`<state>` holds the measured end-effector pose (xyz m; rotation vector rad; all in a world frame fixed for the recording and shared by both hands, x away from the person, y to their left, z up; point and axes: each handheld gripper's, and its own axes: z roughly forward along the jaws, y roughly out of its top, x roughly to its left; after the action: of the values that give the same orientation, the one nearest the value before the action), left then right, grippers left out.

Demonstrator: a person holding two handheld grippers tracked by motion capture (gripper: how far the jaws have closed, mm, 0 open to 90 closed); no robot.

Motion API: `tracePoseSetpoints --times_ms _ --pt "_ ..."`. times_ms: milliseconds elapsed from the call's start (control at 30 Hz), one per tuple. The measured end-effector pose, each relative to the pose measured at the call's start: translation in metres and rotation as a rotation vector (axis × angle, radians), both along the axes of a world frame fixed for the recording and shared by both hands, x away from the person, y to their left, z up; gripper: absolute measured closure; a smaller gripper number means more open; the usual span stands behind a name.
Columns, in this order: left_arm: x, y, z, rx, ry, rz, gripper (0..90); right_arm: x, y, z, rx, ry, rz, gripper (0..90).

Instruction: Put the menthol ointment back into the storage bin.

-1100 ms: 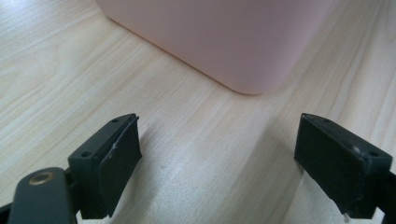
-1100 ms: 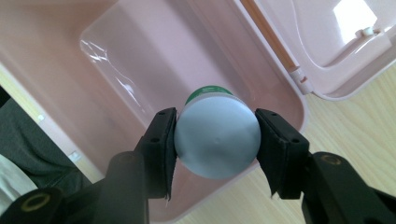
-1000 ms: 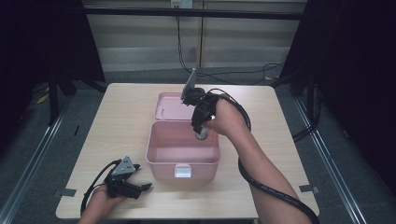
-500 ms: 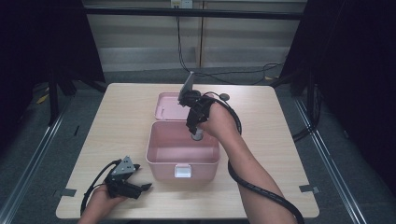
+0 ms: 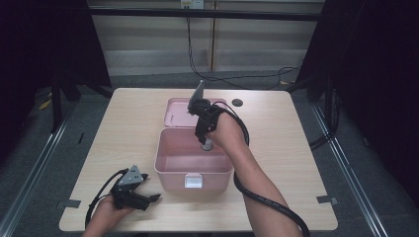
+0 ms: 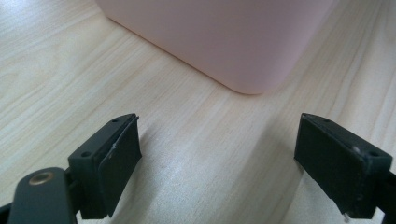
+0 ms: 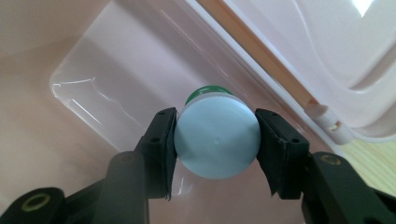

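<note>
- Right hand-held gripper (image 5: 206, 144) pointing down into the open pink box (image 5: 192, 173), jaws clamped on a small bottle with a pale blue cap (image 7: 217, 136).
- Bottle gripped at the cap, one black pad on each side; green body (image 7: 208, 90) just peeking out beyond the cap, hanging below the jaws over the box floor.
- Box lid (image 5: 180, 111) lying flat on the table (image 5: 128, 123), just past the gripper on the far side of the box.
- Step in hand, by the look of it: lowering the bottle into the box.
- Whether touching bottom yet: cannot tell.
- Next move likely calling for a little more descent until the base sits, then spreading the jaws and lifting straight up, clear of the near wall.
- Left hand-held gripper (image 5: 148, 200) resting low on the table, jaws wide apart with nothing between, a rounded box corner (image 6: 247, 84) just ahead.
</note>
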<state>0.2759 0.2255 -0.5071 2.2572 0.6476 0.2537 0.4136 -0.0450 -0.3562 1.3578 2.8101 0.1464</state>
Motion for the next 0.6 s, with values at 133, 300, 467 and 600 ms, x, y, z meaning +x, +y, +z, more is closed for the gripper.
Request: tracePoseSetpoints --times_ms 133,300,467,600 --pt "0.000 0.000 0.000 -0.001 0.002 -0.001 13.8 0.001 0.000 -0.006 0.002 0.005 -0.014 50.6" --pt "0.000 0.000 0.000 -0.001 0.002 0.000 13.8 0.002 0.000 -0.011 0.015 0.006 -0.050 50.7" --pt "0.000 0.000 0.000 0.000 0.003 0.000 13.8 0.003 0.001 -0.014 0.024 0.009 -0.088 50.7" --pt "0.000 0.000 0.000 -0.001 0.002 -0.001 13.8 0.004 0.003 -0.017 0.019 0.016 -0.108 50.7"
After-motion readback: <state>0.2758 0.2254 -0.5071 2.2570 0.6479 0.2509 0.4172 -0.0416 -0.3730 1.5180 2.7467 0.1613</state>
